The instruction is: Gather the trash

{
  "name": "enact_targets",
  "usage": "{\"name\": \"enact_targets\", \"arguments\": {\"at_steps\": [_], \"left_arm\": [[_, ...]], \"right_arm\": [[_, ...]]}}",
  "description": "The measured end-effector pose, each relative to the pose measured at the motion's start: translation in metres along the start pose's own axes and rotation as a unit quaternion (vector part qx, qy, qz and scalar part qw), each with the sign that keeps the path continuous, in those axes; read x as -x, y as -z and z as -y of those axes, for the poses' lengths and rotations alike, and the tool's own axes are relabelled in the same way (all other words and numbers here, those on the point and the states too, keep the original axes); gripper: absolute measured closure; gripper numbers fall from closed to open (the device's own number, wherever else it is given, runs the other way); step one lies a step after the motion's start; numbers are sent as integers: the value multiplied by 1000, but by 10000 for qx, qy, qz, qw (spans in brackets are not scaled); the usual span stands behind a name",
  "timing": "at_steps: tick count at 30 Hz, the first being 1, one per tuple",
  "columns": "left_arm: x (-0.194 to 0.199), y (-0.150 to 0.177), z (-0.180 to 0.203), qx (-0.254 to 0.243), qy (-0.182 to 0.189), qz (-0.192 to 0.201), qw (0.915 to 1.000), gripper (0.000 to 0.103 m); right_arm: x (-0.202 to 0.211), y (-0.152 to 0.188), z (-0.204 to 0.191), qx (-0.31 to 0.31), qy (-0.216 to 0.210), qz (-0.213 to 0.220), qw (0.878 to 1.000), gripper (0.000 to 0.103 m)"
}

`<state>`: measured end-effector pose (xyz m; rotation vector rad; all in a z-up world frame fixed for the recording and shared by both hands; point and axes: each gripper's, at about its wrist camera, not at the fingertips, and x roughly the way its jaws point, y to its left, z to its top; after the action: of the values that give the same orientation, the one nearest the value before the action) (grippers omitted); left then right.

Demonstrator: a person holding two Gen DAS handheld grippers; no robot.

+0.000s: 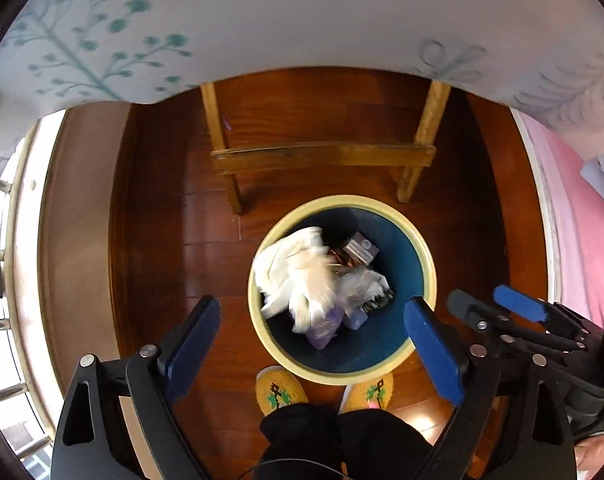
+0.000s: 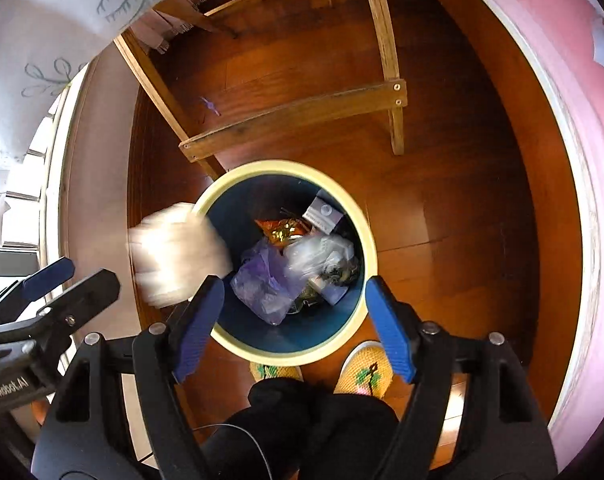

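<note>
Both tools hang over the bin (image 1: 425,268), pointing straight down at the floor (image 1: 150,248). Left tool (image 1: 313,344): jaws spread wide, nothing between the pads. Right tool (image 2: 296,314): likewise spread, empty. The white crumpled wad (image 2: 178,254) is motion-smeared in both views, so it looks airborne, probably just dropped. Key relation: in the left wrist view it sits above the left half of the bin opening, over the pile of trash (image 1: 341,292); in the right wrist view it straddles the bin's left rim, partly outside it. The views disagree, so I can't tell if it lands inside or catches the rim. It has no clear long axis, just a loose bundle. The left tool is nearer: the wad lies far of its jaws and near their centreline, but well left of the right tool's left finger. If it spills, the left tool should take the re-grab. The bin stands just near of the wooden chair legs (image 1: 321,156), with the person's yellow slippers (image 1: 278,388) at its near rim. A small purple scrap (image 2: 210,106) lies on the floor under the chair, far-left of the bin, likely the next pick.
</note>
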<state>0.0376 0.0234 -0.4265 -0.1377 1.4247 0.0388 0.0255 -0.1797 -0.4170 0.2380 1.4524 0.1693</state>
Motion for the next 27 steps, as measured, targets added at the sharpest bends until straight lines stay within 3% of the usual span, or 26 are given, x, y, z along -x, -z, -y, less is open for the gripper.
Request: {"name": "enact_targets", "arguments": {"at_steps": [7,17,27], "left_arm": [[15,-11,-8,67,-122,90,9999,7],[74,-23,-1,64,-76,190,9998,7],[191,-40,12,24,98,429,9990,7]], "right_arm": [[19,-19,-11,99,-7,197,9998,32],[68,-31,-29,163,38,309,9994,32],[165,-41,-52,248,17,432,9988,32]]}}
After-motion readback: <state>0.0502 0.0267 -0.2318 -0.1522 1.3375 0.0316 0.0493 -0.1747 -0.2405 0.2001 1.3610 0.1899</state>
